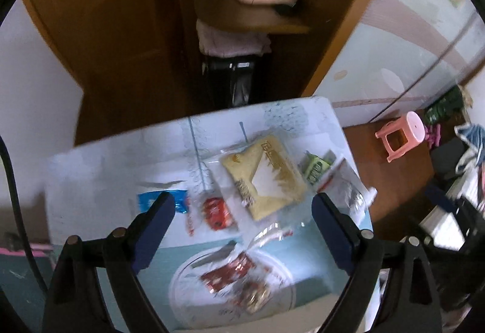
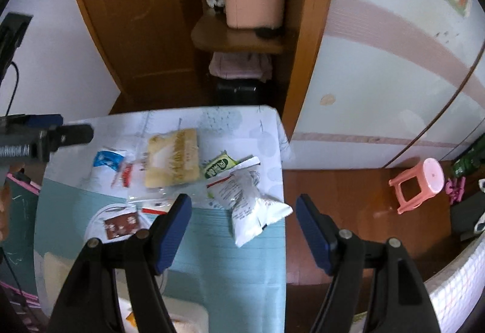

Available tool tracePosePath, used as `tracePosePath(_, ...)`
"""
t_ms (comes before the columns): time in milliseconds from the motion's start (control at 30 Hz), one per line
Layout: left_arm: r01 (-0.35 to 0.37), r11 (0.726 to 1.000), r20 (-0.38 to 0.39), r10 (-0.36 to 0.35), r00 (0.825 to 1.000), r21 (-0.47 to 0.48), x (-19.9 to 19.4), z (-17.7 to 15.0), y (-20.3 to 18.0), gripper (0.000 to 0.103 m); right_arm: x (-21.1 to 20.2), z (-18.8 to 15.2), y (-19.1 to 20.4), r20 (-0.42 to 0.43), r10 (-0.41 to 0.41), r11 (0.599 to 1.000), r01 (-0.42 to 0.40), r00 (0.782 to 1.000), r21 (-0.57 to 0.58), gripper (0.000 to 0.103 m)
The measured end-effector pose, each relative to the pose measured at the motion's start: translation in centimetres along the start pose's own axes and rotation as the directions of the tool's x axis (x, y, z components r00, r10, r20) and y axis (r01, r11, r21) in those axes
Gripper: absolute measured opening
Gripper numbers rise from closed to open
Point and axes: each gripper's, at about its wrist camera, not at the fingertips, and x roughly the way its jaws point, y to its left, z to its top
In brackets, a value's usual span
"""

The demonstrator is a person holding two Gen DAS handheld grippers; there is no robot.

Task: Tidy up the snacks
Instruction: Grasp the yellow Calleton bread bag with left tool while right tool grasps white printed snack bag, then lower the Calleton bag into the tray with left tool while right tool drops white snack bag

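Yellow, blue, green, white and small red, we count five snack packets on the tabletop (image 2: pixel 242 272), one yellow packet (image 2: pixel 172 158) mid-cloth, blurred red wrappers in one clear dish (image 1: pixel 282 269), our left tool (image 1: pixel 242 218) and right tool (image 2: pixel 242 219) both spread empty.

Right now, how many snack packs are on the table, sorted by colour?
Yellow: 1, the big yellow pack
Green: 1, the green packet
White: 1, the white bag
Blue: 1, the blue packet
Red or brown: 3, one red candy, two on the clear plate
Total: 7
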Motion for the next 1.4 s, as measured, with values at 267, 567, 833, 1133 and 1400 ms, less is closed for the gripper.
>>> tracePosePath(267,0.021,0.992,-0.168,-0.042,0.985,-0.125,10.4,1.1,1.6,0.091,7.9,-0.2,-1.6,-0.123,0.069,0.997,-0.064,0.99,0.044,0.072)
tracePosePath(567,0.038,0.982,-0.231,-0.081,0.97,-0.183,15.7,0.6,0.5,0.091,11.9,-1.7,-1.3,-0.19,0.104,0.994,-0.098,0.976,0.042,0.072)
tracePosePath(833,0.059,0.966,-0.236,-0.121,0.964,-0.251,17.5,0.8,-0.4,0.102,13.4,-2.3,0.0,-0.203,0.128,0.992,-0.126,0.971,0.024,0.071)
tracePosePath(1133,0.004,0.978,-0.252,-0.058,0.966,-0.209,18.4,0.6,-2.5,0.103,13.6,-2.6,1.1,-0.169,0.084,0.994,-0.095,0.982,-0.061,0.06)
tracePosePath(1400,-0.056,0.985,-0.241,0.015,0.97,-0.164,18.8,0.8,-4.1,0.102,13.0,-3.1,0.9,-0.159,0.078,0.992,-0.092,0.984,-0.085,0.058)
